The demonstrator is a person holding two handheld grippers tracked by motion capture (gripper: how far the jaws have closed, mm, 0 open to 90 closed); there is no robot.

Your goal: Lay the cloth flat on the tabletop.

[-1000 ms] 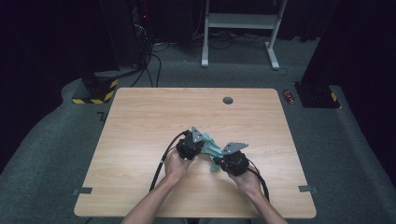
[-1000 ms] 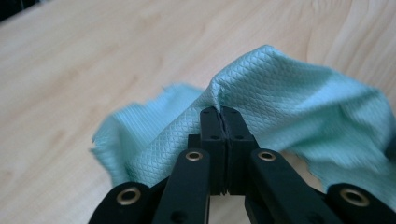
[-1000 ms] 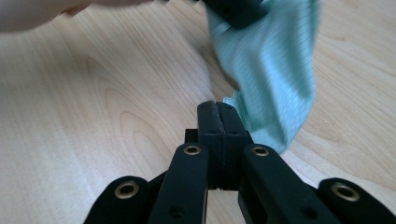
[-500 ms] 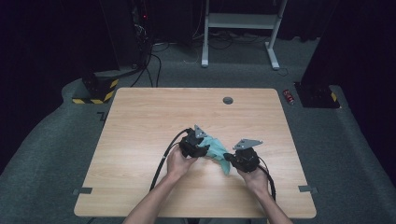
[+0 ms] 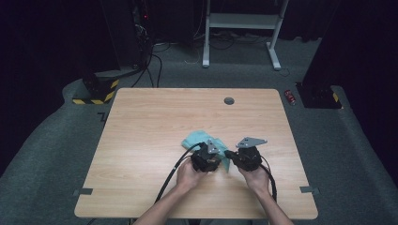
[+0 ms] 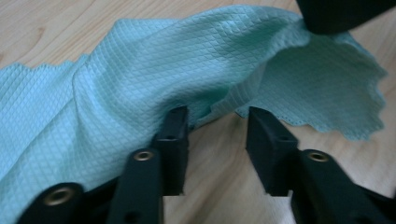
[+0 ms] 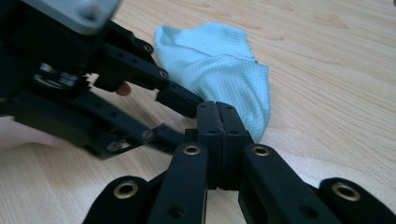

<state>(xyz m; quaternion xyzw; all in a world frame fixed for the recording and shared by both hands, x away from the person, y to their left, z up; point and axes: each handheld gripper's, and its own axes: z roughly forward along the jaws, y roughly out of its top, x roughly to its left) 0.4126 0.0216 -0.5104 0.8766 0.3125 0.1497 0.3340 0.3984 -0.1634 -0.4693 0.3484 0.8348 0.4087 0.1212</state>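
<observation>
The teal cloth (image 5: 202,140) serves as the landmark; it lies crumpled on the wooden tabletop (image 5: 155,117), a little toward the person's side of the middle. Nearest the person, two hands come in from the near edge, each carrying a black gripper. The left gripper (image 6: 217,133) sits at the cloth's near edge. In the left gripper view its jaws stand partly apart over bare wood, having just been closing; one jaw touches the cloth's folded hem, the other is clear of it, and no fabric is pressed between the pads. The right gripper (image 7: 218,119) lies just beside the cloth's near right corner. In the right gripper view its jaws are pressed together, pad against pad, with the cloth's corner right at their tips; whether a bit of fabric is pinched between them cannot be told. The same view shows the left gripper's jaws reaching in across the cloth from the side. Beyond the grippers the cloth spreads away in soft folds with a scalloped edge. Farther off, well apart from the cloth, a round grommet (image 5: 229,101) is set in the tabletop near its far edge.
</observation>
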